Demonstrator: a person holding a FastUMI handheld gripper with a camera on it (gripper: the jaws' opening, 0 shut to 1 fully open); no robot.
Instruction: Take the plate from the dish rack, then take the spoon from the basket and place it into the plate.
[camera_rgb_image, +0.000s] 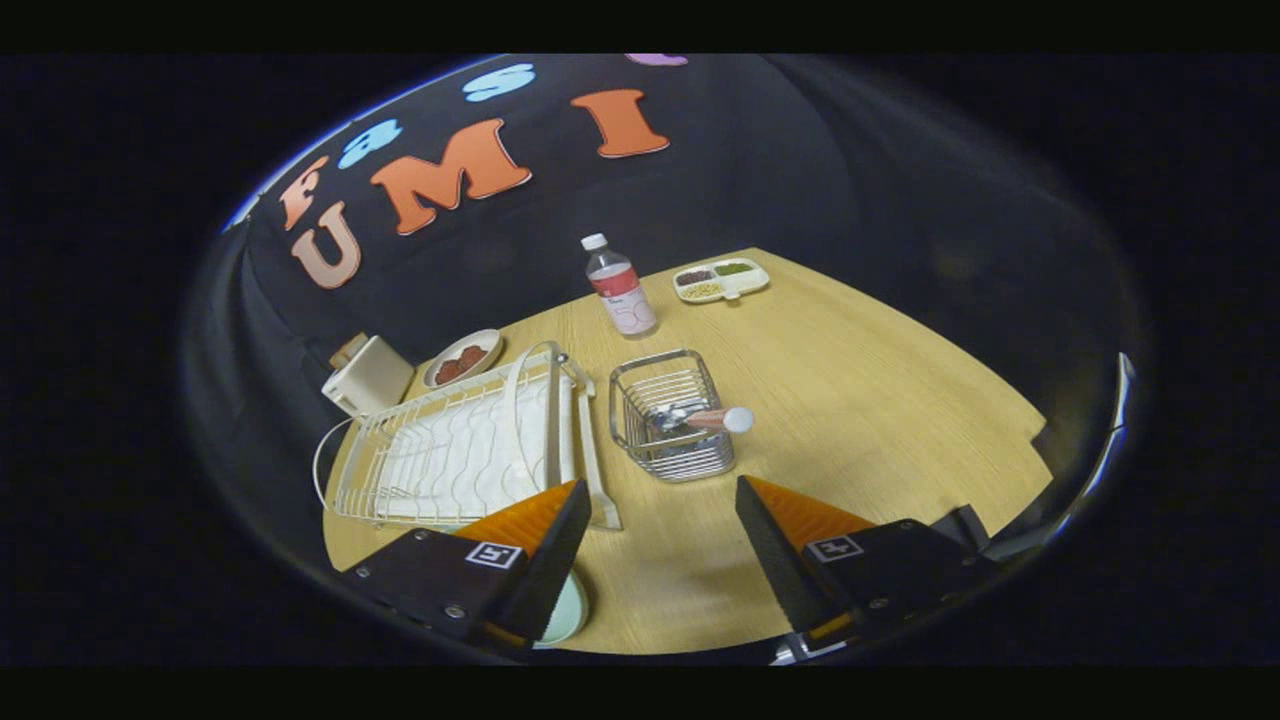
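My gripper (660, 545) is open above the wooden table (850, 420), with bare tabletop between its fingers. A pale green plate (568, 612) lies flat on the table under the left finger, mostly hidden by it. The white wire dish rack (450, 455) stands beyond the left finger with no plate in it. Ahead of the fingers stands a metal wire basket (672, 415). The spoon (705, 420) rests in it, its handle sticking out over the basket's right rim.
A clear bottle (620, 288) with a white cap stands behind the basket. A divided tray (722, 280) of food sits at the far table edge. A small plate (462, 360) with red food and a cream box (367, 377) lie behind the rack.
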